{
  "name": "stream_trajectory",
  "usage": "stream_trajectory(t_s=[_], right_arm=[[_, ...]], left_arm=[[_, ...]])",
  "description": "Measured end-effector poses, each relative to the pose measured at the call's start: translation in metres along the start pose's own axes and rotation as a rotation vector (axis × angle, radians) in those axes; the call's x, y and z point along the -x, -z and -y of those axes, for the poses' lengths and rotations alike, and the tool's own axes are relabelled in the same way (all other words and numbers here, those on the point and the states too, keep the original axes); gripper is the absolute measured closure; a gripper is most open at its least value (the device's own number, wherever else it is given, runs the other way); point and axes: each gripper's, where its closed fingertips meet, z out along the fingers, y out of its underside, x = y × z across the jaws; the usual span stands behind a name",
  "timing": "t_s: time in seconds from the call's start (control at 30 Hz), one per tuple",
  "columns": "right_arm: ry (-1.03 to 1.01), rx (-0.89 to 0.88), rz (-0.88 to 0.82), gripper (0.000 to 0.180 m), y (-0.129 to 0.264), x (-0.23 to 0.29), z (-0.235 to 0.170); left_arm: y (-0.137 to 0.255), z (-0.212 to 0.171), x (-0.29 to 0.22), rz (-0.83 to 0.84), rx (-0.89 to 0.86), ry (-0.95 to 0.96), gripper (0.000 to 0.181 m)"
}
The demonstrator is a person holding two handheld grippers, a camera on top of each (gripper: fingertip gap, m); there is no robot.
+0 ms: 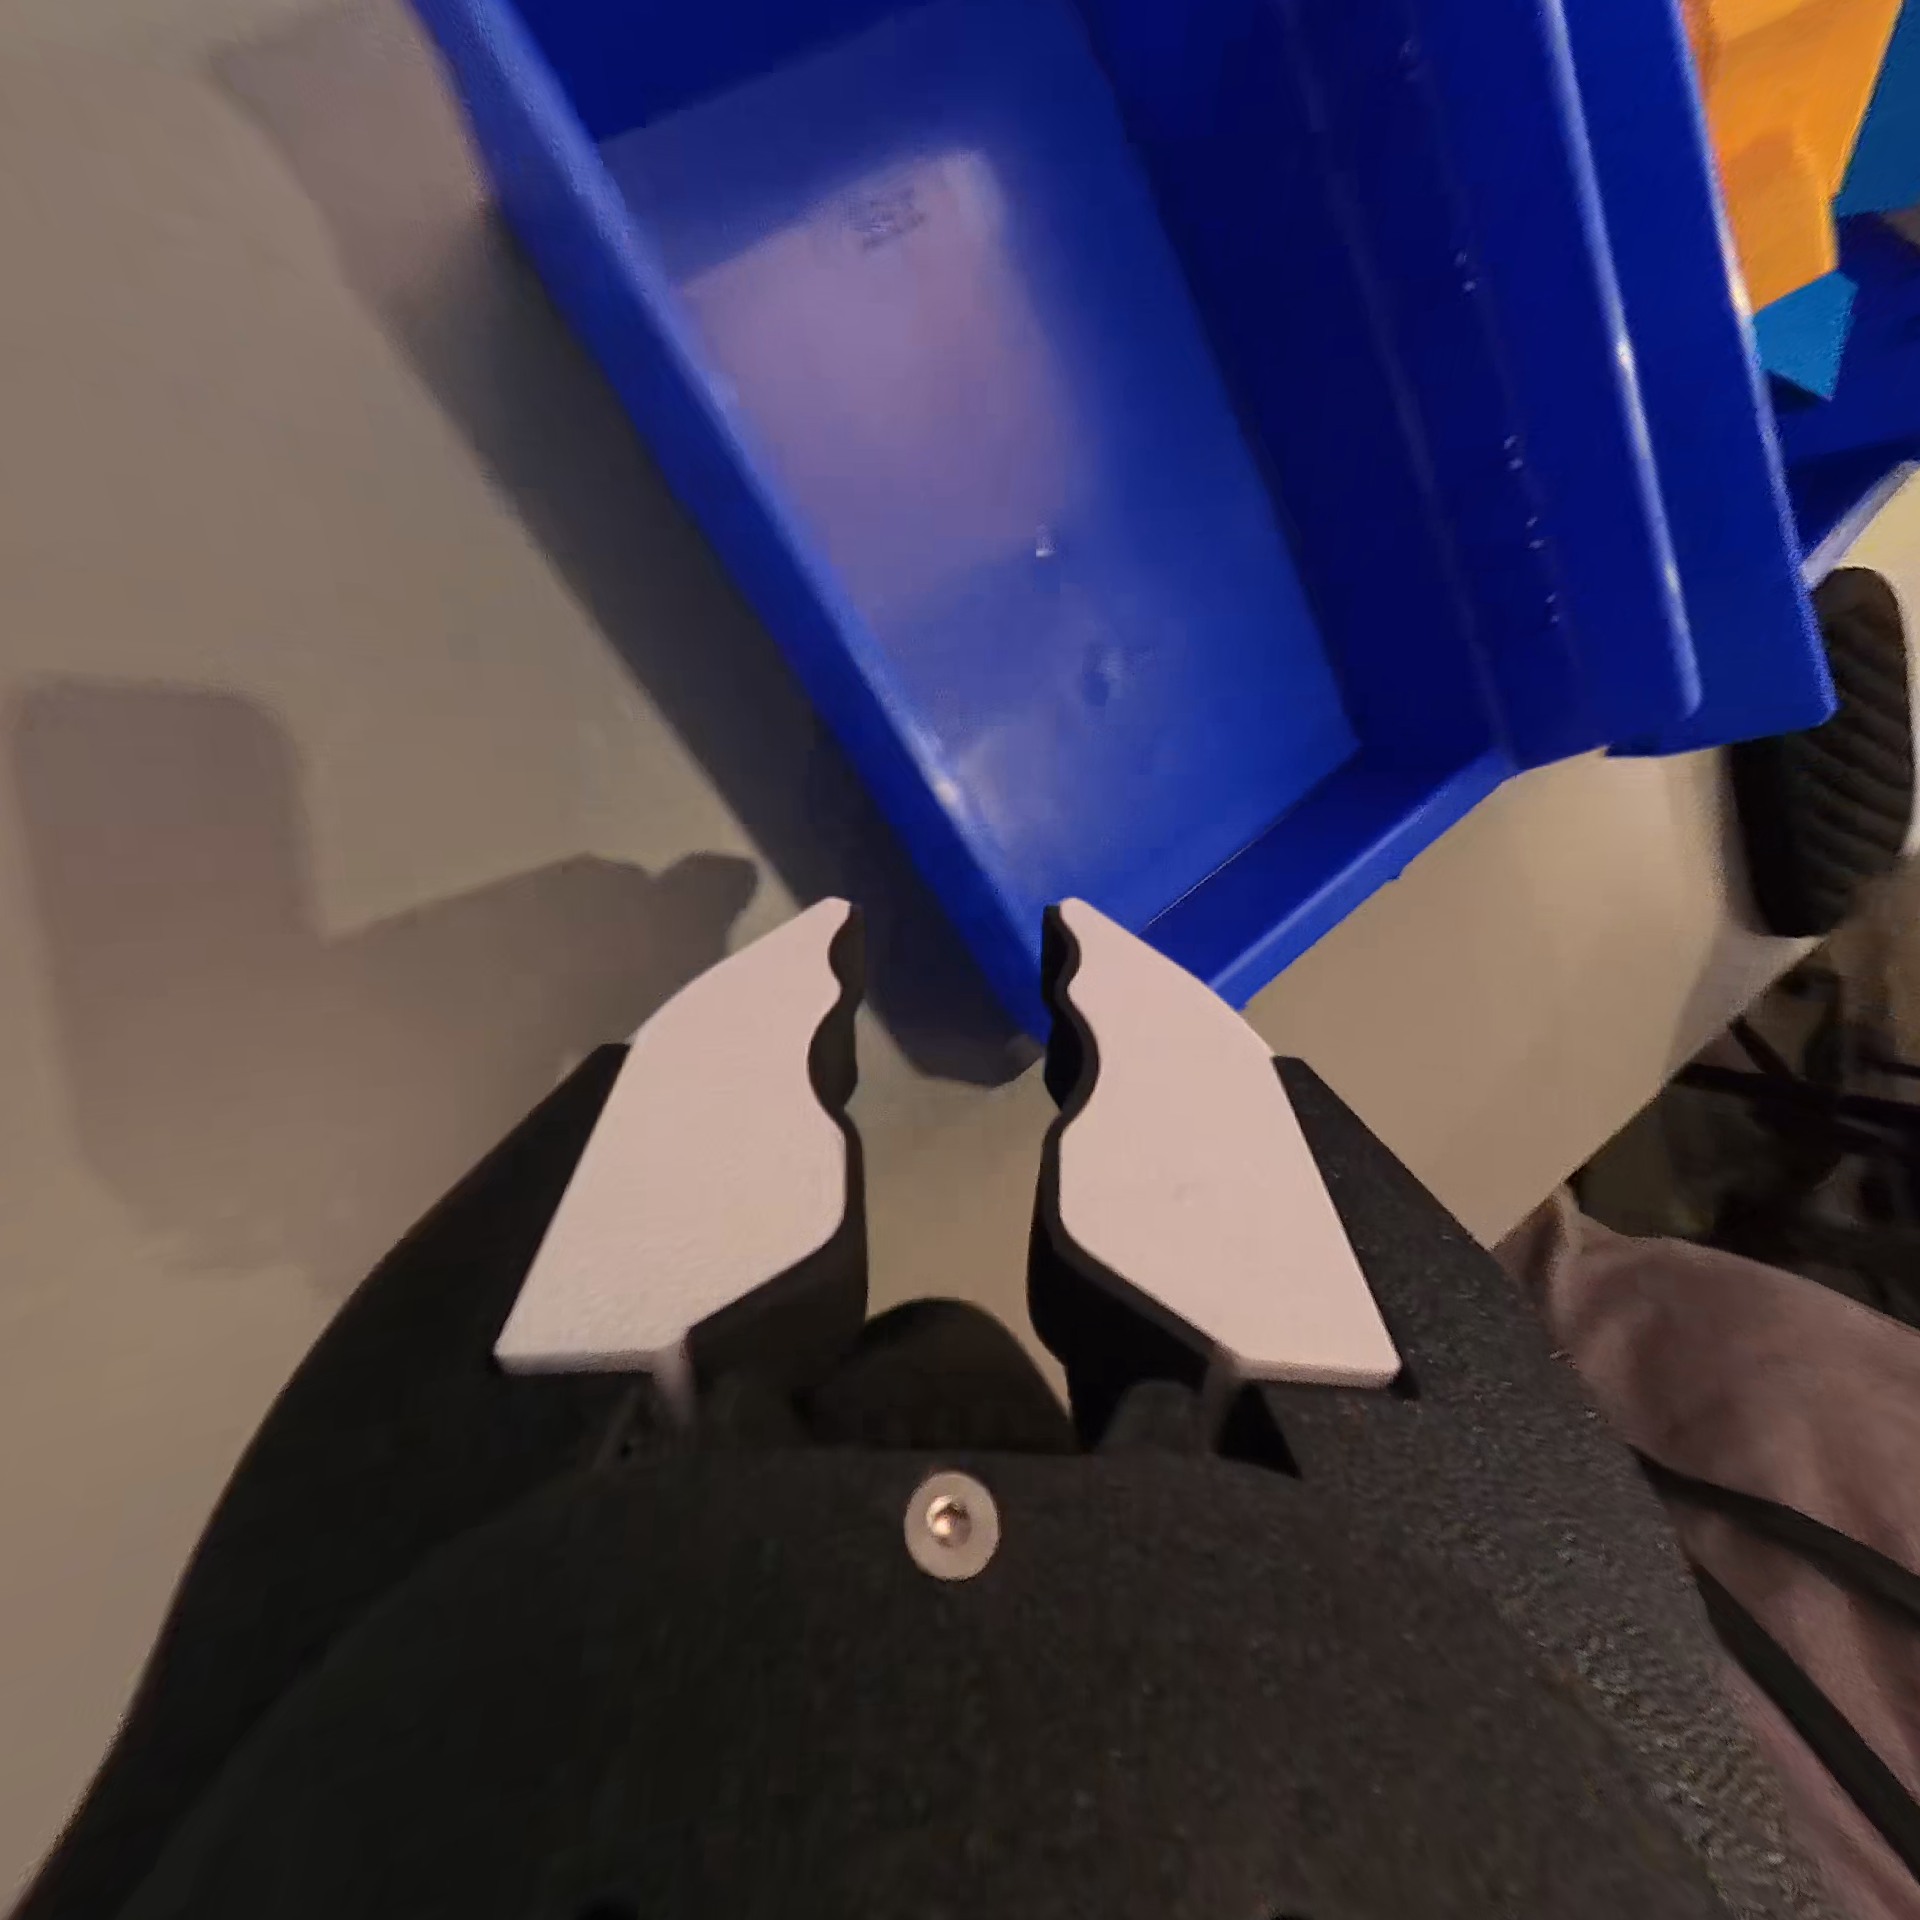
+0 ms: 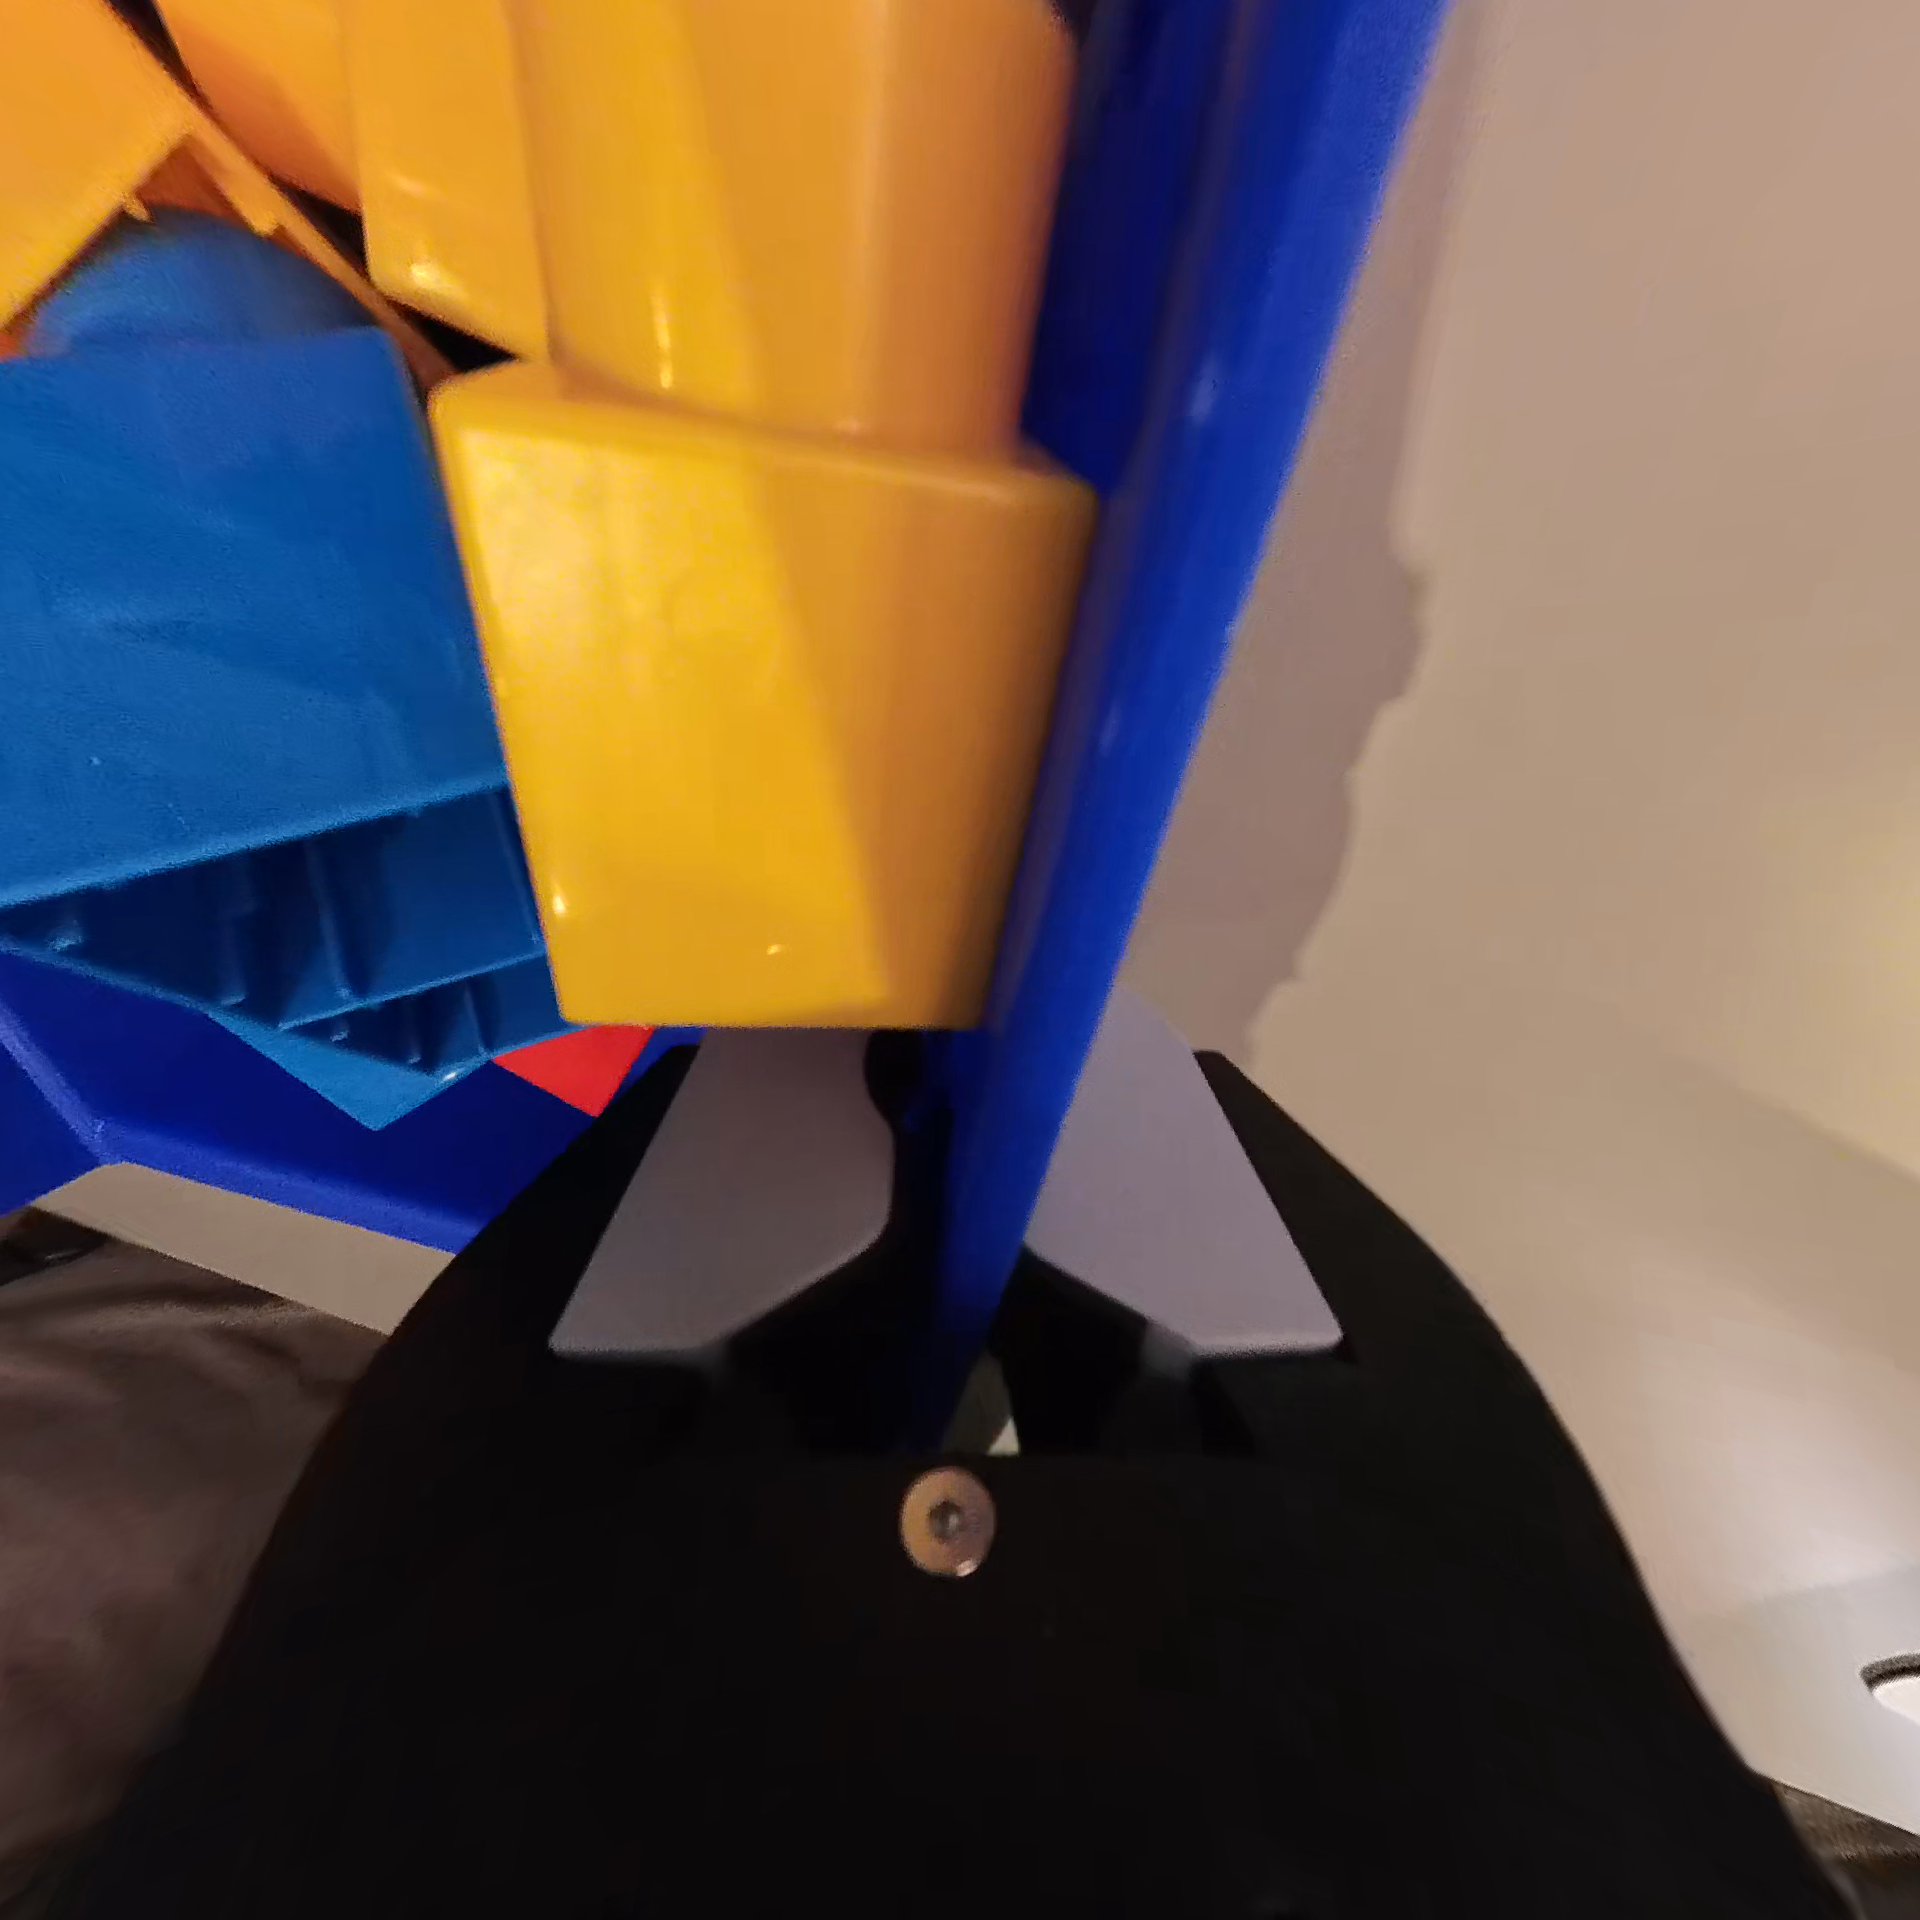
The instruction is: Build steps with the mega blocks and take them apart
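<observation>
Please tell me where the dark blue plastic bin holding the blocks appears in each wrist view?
Left wrist view: dark blue plastic bin holding the blocks sits at the upper right edge, behind an empty blue bin.
Right wrist view: its side wall runs up the centre, gripped by the right tool.
Shared landmark: yellow plastic blocks.

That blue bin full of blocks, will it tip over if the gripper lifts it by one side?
Probably it would tilt: the right gripper pinches only one thin wall of the blue bin. The wall looks stiff, glossy plastic, so it might slip. The loose yellow block and others could slide or spill.
</observation>
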Motion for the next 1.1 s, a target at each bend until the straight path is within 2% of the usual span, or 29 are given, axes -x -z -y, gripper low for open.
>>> stream_trajectory(t_s=[0.07,0.23,0.4,0.57,0.7,0.8,0.87,0.97,1.1], right_arm=[[-0.01,-0.012,0.002,0.175,0.002,-0.008,-0.008],[-0.052,-0.048,-0.006,0.175,0.015,-0.023,-0.025],[-0.04,-0.099,-0.048,0.175,0.049,-0.027,-0.026],[0.032,-0.094,-0.097,0.175,0.113,0.004,-0.012],[0.149,-0.084,-0.135,0.175,0.16,0.065,0.023],[0.256,-0.065,-0.1,0.175,0.175,0.133,0.056],[0.341,-0.053,-0.065,0.175,0.174,0.186,0.08],[0.478,-0.042,-0.02,0.175,0.159,0.266,0.116],[0.632,-0.007,0.015,0.175,0.126,0.363,0.154]], left_arm=[[0.03,-0.008,0.01,0.074,-0.064,0.005,0.15],[0.092,-0.017,0.021,0.14,-0.281,0.059,0.152],[0.11,-0.031,0.025,0.2,-0.311,0.058,0.152],[0.123,-0.03,0.023,0.226,-0.364,0.063,0.152],[0.144,-0.035,0.02,0.271,-0.447,0.085,0.151],[0.164,-0.042,0.013,0.317,-0.517,0.069,0.15],[0.179,-0.046,0.009,0.36,-0.582,0.075,0.141],[0.208,-0.053,0.01,0.46,-0.711,0.147,0.101],[0.241,-0.062,-0.002,0.514,-0.879,0.138,0.1]])
